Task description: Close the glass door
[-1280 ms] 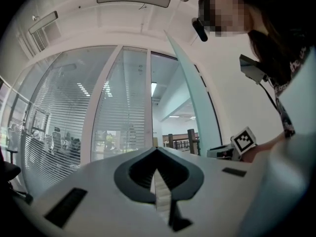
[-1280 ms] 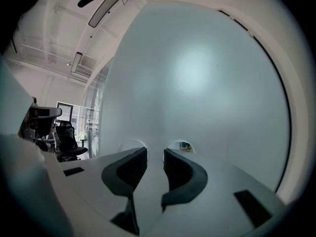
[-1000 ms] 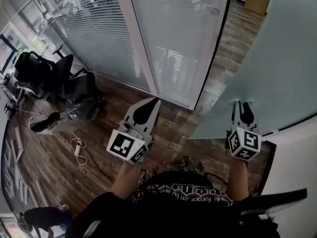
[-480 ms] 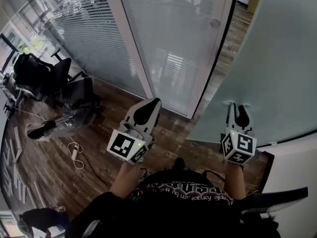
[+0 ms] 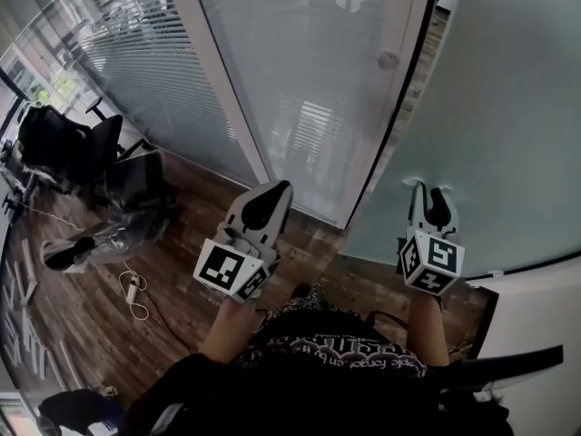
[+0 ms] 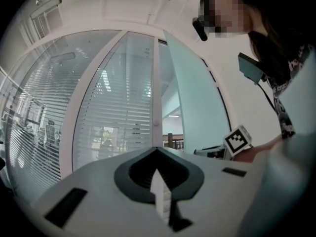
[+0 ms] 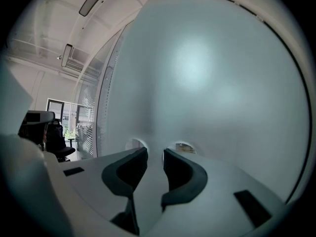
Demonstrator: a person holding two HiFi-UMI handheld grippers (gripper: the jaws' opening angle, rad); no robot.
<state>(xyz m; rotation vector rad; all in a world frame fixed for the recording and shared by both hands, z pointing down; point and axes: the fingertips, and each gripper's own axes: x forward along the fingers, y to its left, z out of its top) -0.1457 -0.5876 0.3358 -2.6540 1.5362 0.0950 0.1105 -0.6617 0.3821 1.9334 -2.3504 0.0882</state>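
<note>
The frosted glass door stands straight ahead of the right gripper, whose two jaws are parted by a narrow gap with nothing between them, their tips set against the pane (a small clear spot shows in the frosting at each tip). The left gripper hangs level with it, well clear of the door, jaws pressed together and empty. Beyond its tip rises the fixed glass panel, blinds showing through it, with a round knob on the frame between the two grippers.
</note>
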